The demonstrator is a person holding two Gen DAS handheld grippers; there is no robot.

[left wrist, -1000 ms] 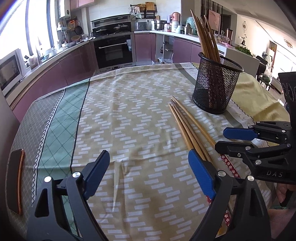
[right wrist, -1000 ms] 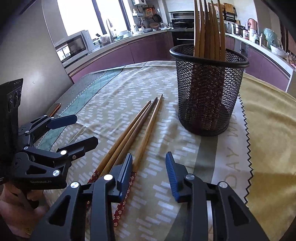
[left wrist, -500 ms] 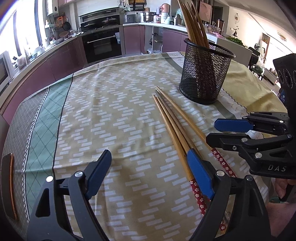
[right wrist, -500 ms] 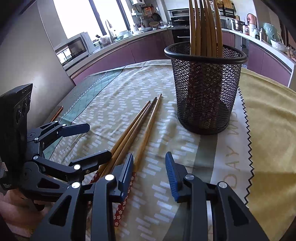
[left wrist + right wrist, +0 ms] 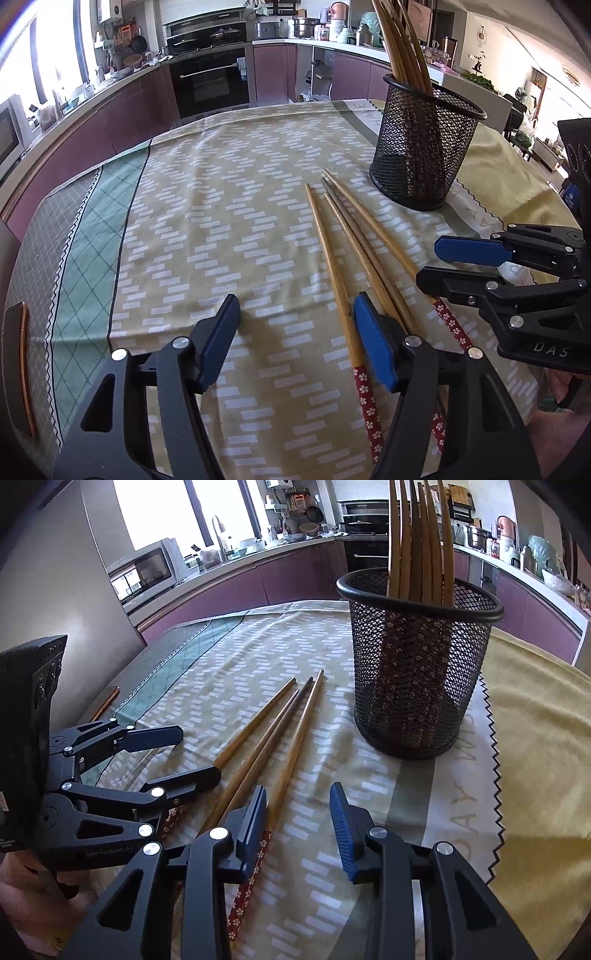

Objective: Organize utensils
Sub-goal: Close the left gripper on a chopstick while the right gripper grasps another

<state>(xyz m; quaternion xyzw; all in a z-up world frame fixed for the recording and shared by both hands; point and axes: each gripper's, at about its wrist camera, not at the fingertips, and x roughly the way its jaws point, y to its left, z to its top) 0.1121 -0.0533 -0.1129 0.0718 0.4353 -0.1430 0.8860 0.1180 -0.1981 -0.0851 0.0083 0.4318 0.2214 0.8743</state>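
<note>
- Bamboo, long and thin: four loose chopsticks (image 5: 354,254) lie side by side on the bench (image 5: 229,206), just in front of the black cup (image 5: 424,147). Their thin tips point at the cup. Their thick ends, wrapped in red with little white flowers, point back at the person.
- The cup is round and made of black wire mesh, full of tiny holes. It stands upright, and more chopsticks of the same kind (image 5: 421,539) already stand inside it, thin tips up.
- I think the job is partly done: some sticks are put away, four are still out. The step now looks like picking up the next one.
- The left gripper (image 5: 295,328) sits low over the cloth with its fingers spread. They have just been closing in. The leftmost stick runs between the two fingers, close by the right-hand one, but I cannot see either blue pad pressing on it yet.
- The right gripper (image 5: 299,819) waits beside it, fingers partly apart and holding nothing. One stick passes just under its left finger (image 5: 255,819).
- Next, I guess, the left fingers need to shut on one stick only, lift it, stand it up and drop it into the cup.
- The sticks look smooth and hard, so they may roll or slip. They lie close together, so taking just one looks tricky.
- The cloth is soft, yellow-green with small white dashes, and a bit wrinkled.
</note>
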